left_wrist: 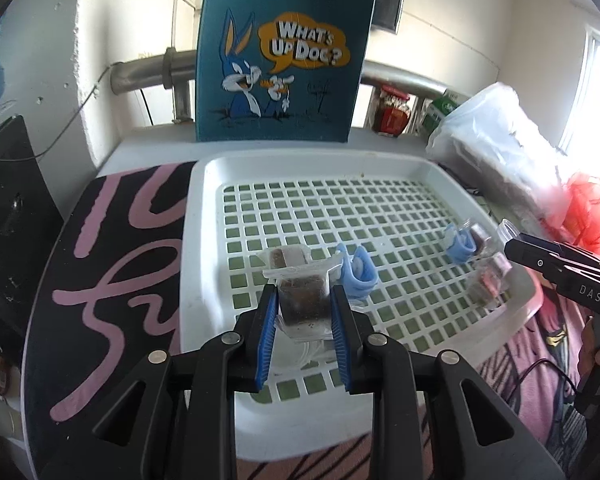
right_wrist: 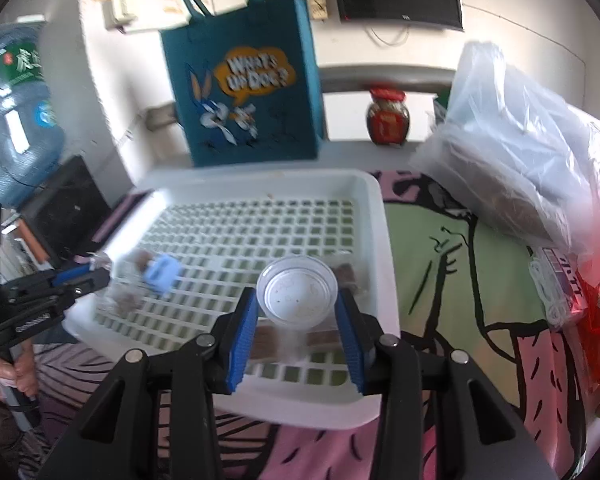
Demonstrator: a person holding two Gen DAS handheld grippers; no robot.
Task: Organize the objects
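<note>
Mid-task, nothing sorted yet by the look of it. Left gripper clamped on snack pack above tray, long axis pointing away from camera. Blue clips and loose packs left on grid. Right gripper pinching clear cup, mouth tipped toward camera, over tray's right side.

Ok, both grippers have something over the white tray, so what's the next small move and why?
Probably carry both loads towards the blue cartoon tote bag behind the white slotted plastic tray. The left gripper is shut on a clear packet with a dark block, the right gripper on a clear plastic cup, and other packets and blue clips lie in the tray.
</note>
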